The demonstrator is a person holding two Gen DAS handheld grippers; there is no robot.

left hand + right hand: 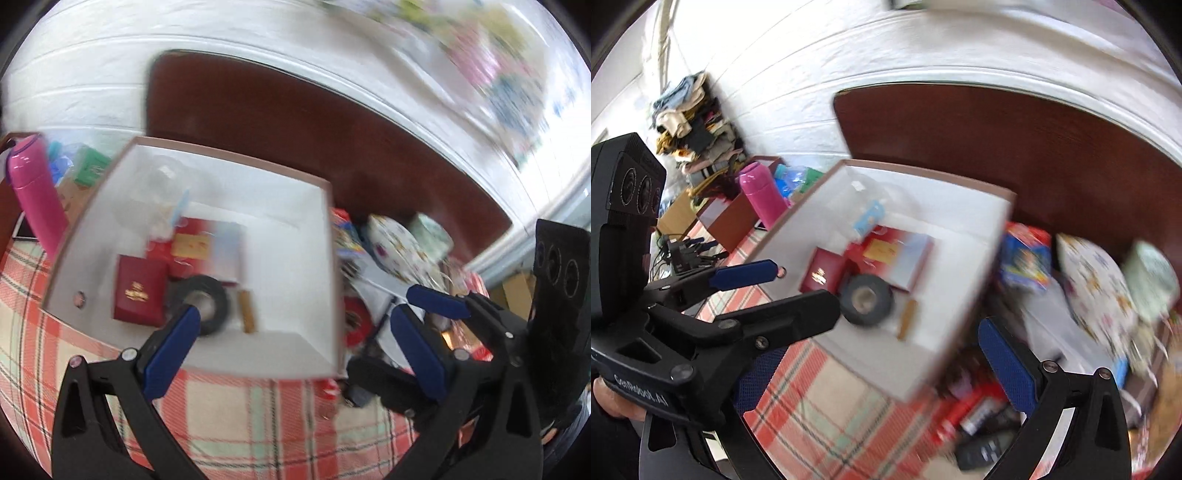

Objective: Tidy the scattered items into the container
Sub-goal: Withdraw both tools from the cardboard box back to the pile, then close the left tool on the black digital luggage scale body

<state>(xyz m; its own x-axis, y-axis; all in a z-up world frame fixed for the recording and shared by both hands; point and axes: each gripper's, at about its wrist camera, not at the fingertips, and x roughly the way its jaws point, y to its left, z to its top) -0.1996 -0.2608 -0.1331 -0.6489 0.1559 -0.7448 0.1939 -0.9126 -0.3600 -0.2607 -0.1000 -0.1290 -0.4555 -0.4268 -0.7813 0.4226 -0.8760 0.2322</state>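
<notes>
A shallow white box (288, 206) with a pinkish rim sits on the plaid cloth; it also shows in the right wrist view (960, 221). It holds a black tape roll (201, 302) (866, 299), a red case (138, 291) (822, 275), a red card box (192, 243), a small tan stick (246, 312) and clear plastic. My left gripper (291, 339) is open and empty over the box's near edge. My right gripper (879, 354) is open and empty. The other gripper shows in each view, right (424, 314) and left (764, 291). Both frames are blurred.
Scattered items lie right of the box: a floral plate (399, 247) (1097, 284), a colourful packet (1027, 258), red and dark things (979, 417). A pink bottle (35, 195) (762, 195) stands left of the box. A dark wooden headboard (295, 122) is behind.
</notes>
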